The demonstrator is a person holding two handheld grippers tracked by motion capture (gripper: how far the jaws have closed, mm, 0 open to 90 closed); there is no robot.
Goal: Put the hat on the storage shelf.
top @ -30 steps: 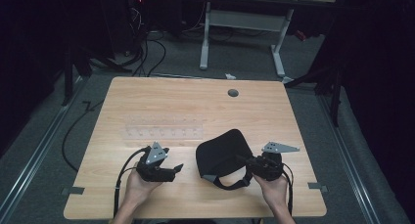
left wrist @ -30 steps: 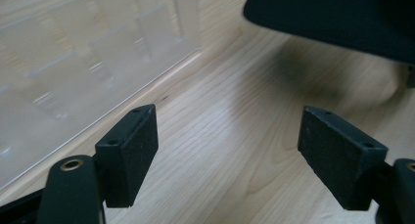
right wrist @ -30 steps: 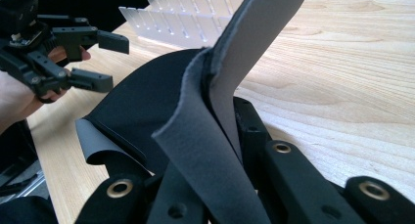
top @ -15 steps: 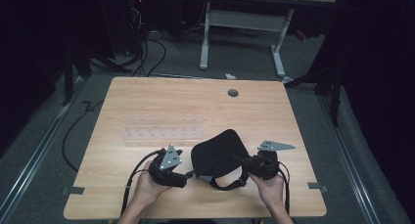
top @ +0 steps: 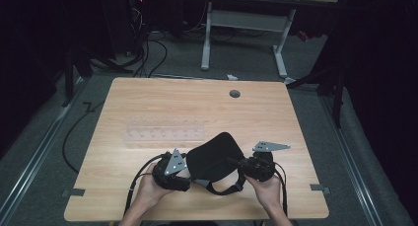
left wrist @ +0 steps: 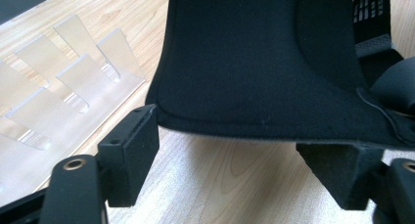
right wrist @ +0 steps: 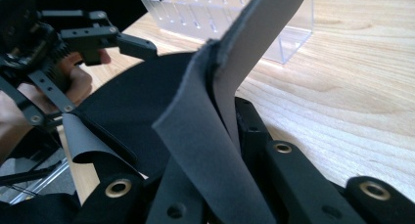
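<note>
Over the last second the left claw has travelled from the left part of the desk's near edge across to the black padded pouch, and its jaws, standing wide, have just been closing a little. In the left gripper view the pouch's lower hem hangs between the two pads without either pressing on it, so I judge this to be the approach to a second grip, not yet a hold.

The right claw is clamped tight on a fold of the pouch's fabric, propping that side up off the wood; its strap trails towards the near edge.

The pouch sits near the middle of the near edge, between the two hands, just in front of the clear plastic rack. Once the left claw bites, both sides would be held, probably for opening or folding the pouch.
</note>
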